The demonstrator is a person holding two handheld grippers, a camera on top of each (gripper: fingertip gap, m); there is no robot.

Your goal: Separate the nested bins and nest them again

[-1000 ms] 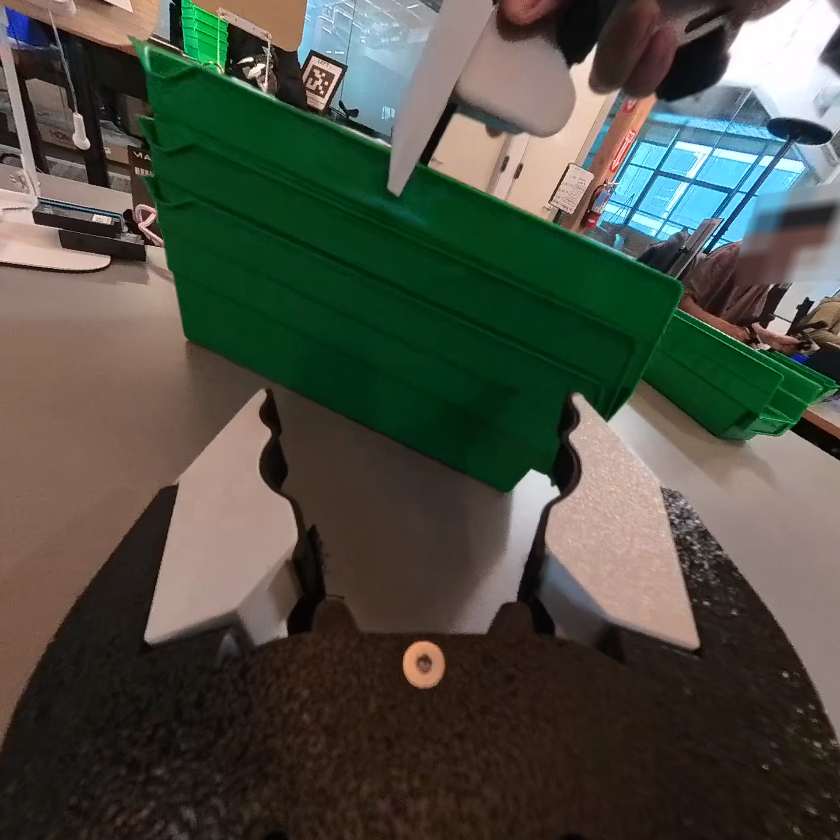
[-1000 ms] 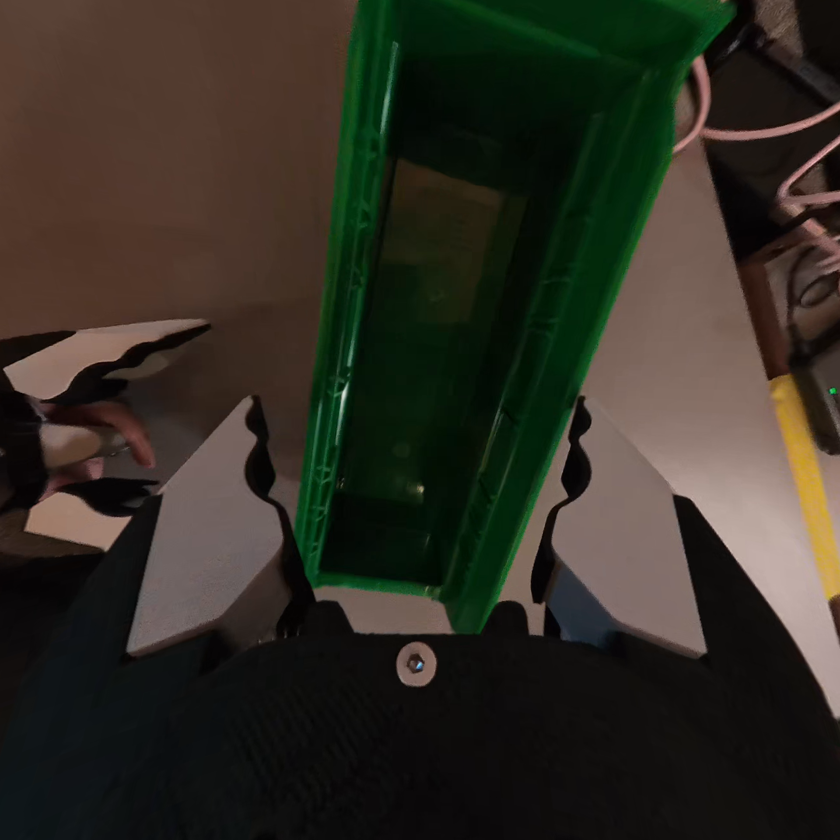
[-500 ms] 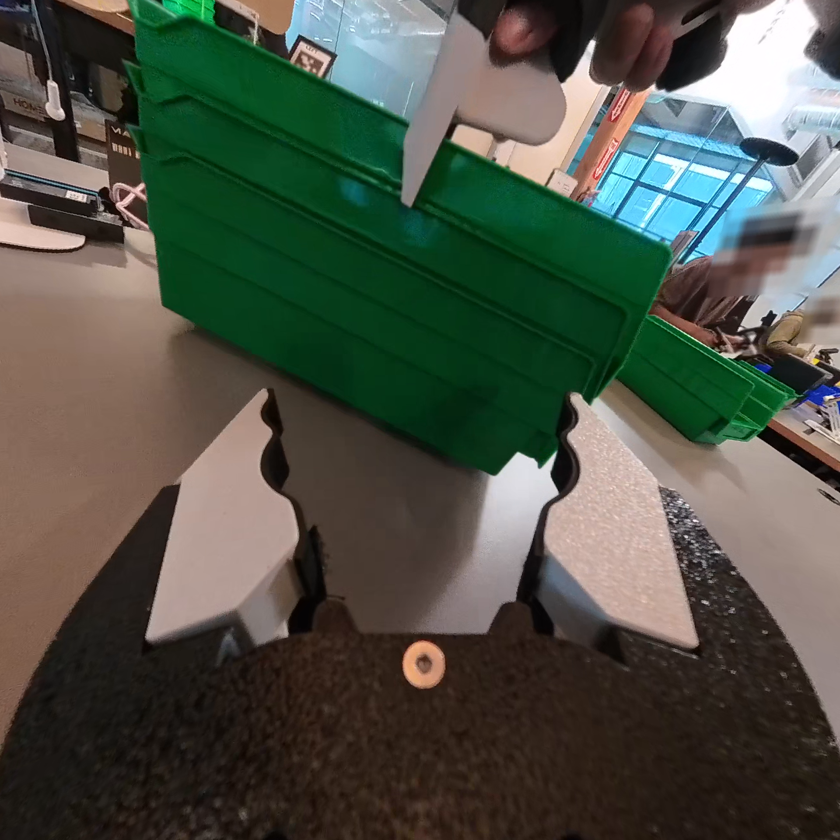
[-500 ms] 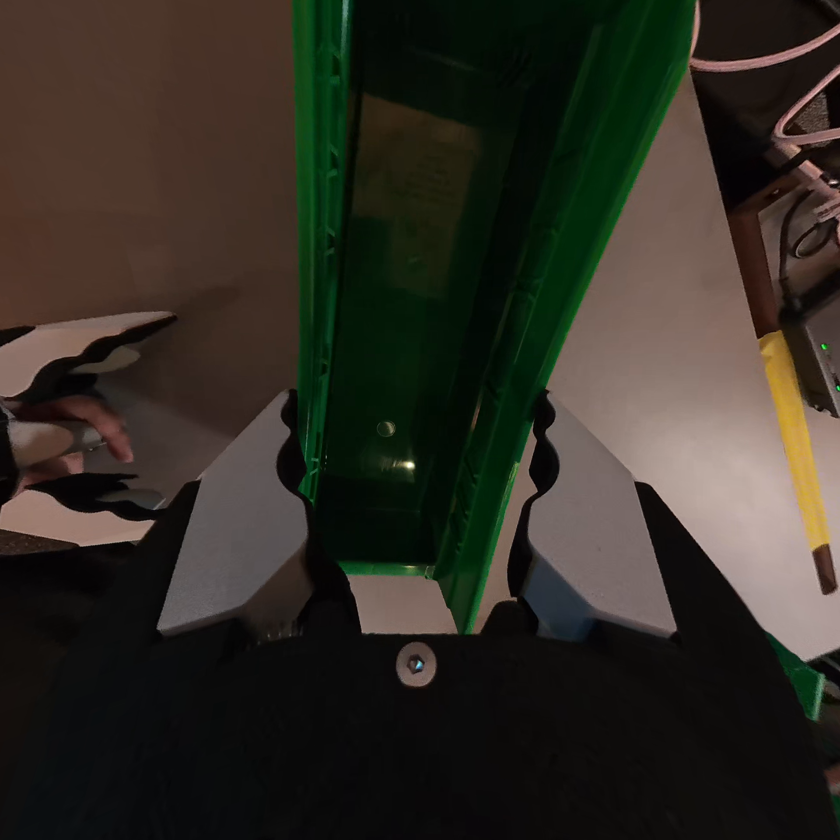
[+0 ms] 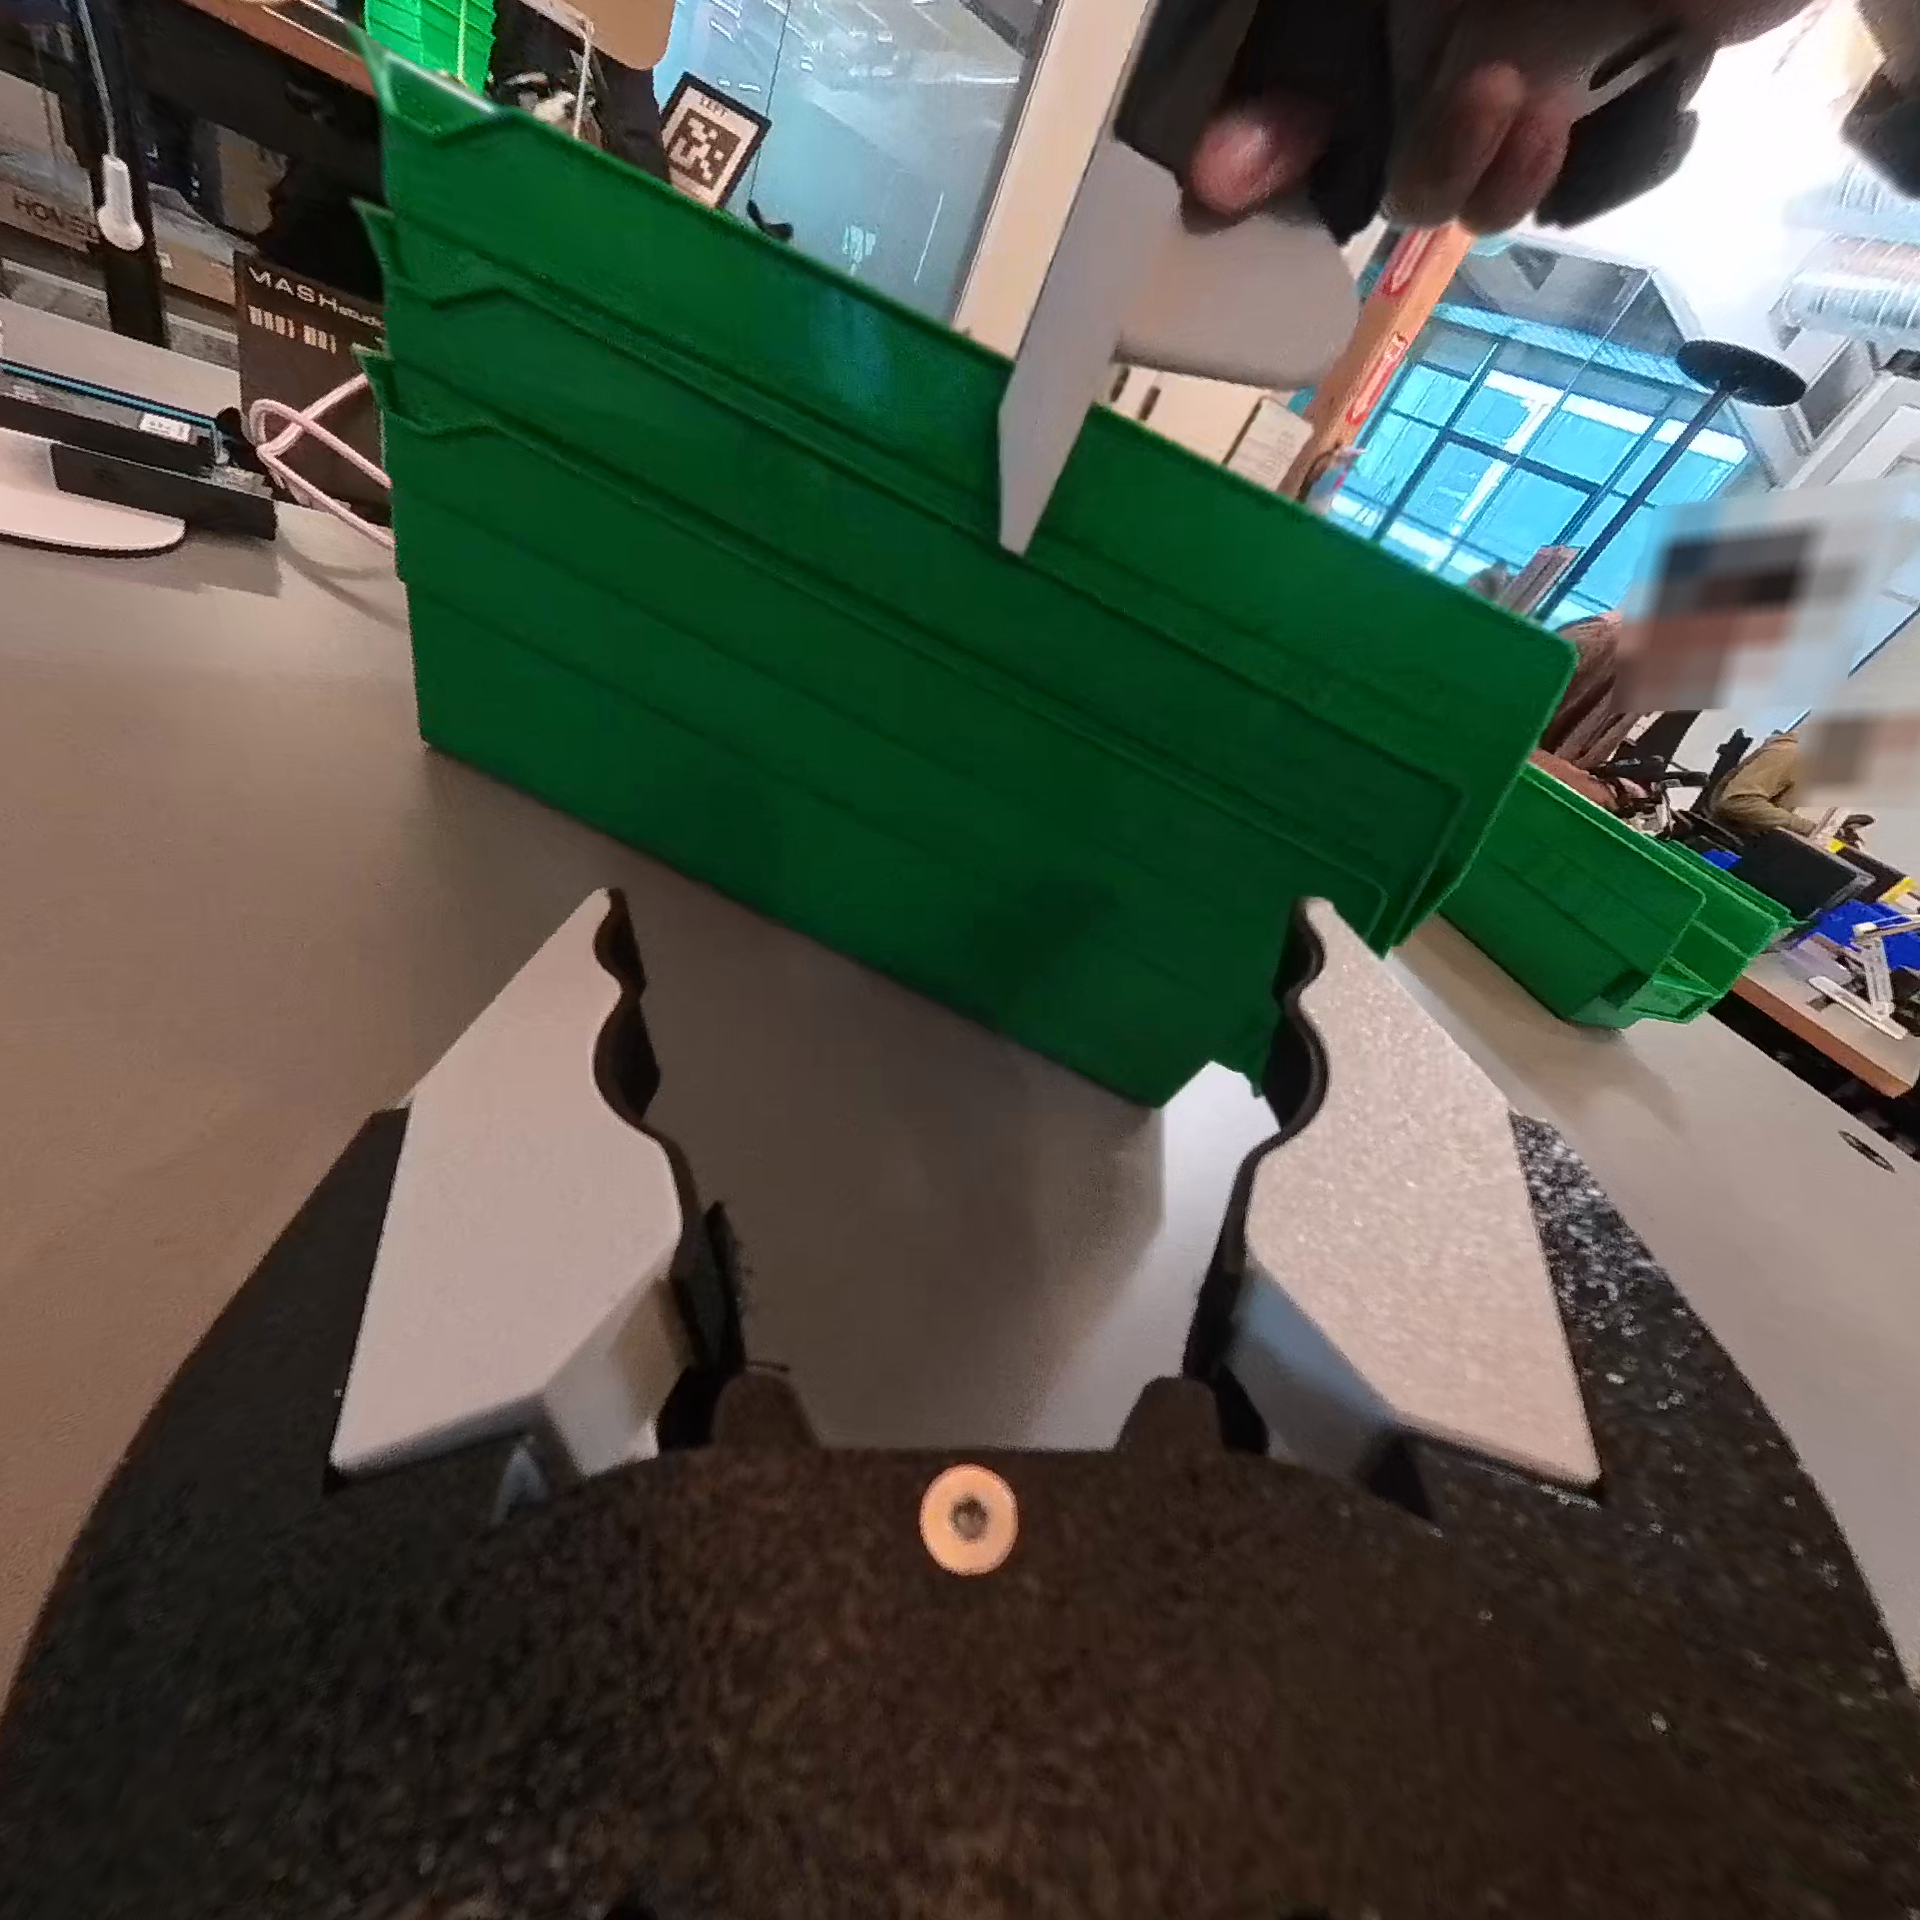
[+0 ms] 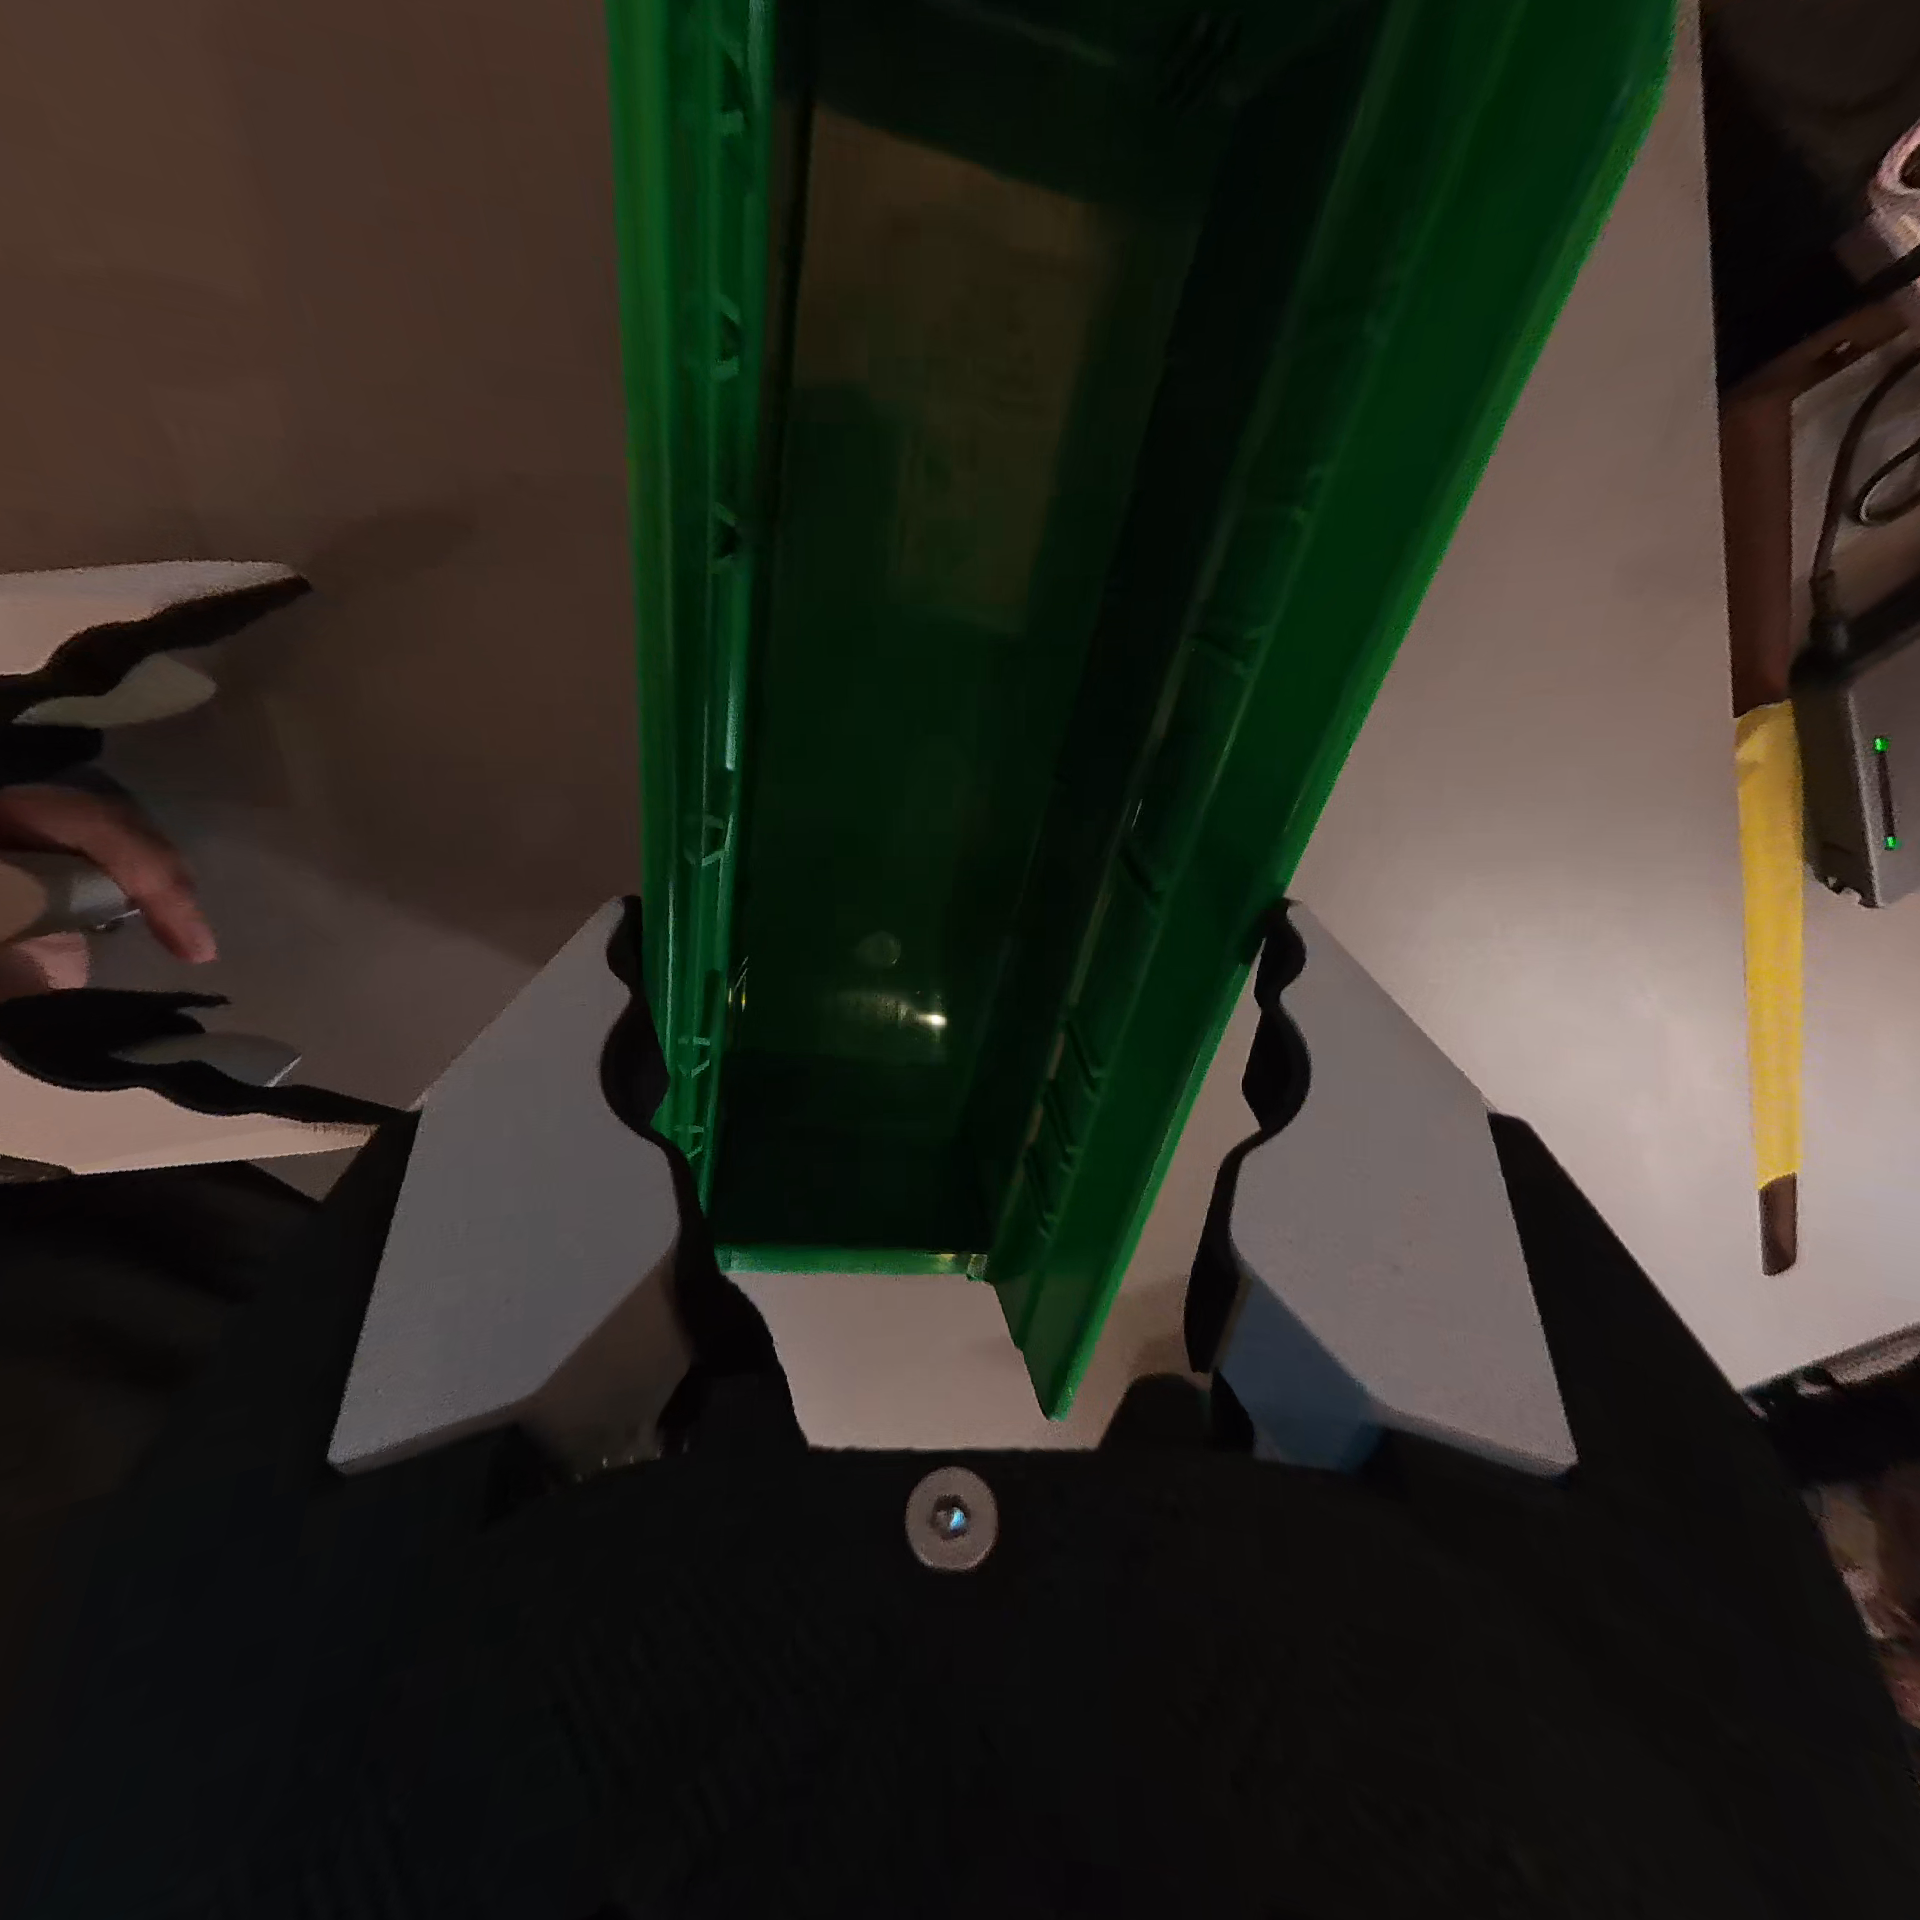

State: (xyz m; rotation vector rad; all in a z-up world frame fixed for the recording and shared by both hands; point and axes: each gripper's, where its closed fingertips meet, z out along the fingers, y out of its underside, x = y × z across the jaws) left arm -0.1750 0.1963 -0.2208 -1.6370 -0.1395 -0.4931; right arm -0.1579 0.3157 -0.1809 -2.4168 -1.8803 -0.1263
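Note:
A stack of nested green bins (image 5: pixel 831 727) stands on the grey table (image 5: pixel 208 987). My right gripper (image 6: pixel 951 925) comes down from above and straddles the top bin (image 6: pixel 987 623) across its width. Both pads touch the bin's long walls. One of its fingers (image 5: pixel 1049 364) shows in the left wrist view, lying over the near wall of the top bin (image 5: pixel 727 301). My left gripper (image 5: pixel 956 925) is open and empty, low over the table just in front of the stack. It also shows in the right wrist view (image 6: pixel 353 847), left of the bin.
More green bins (image 5: pixel 1590 914) lie at the table's far right. A dock and pink cables (image 5: pixel 156 457) sit behind the stack on the left. A yellow-taped stick (image 6: pixel 1766 935) and a grey device (image 6: pixel 1860 790) lie beyond the table edge. A person sits in the background.
My right gripper has come lower around the top bin and its jaws have narrowed from wide open onto the walls. My left gripper has stayed open and shifted slightly before the stack.

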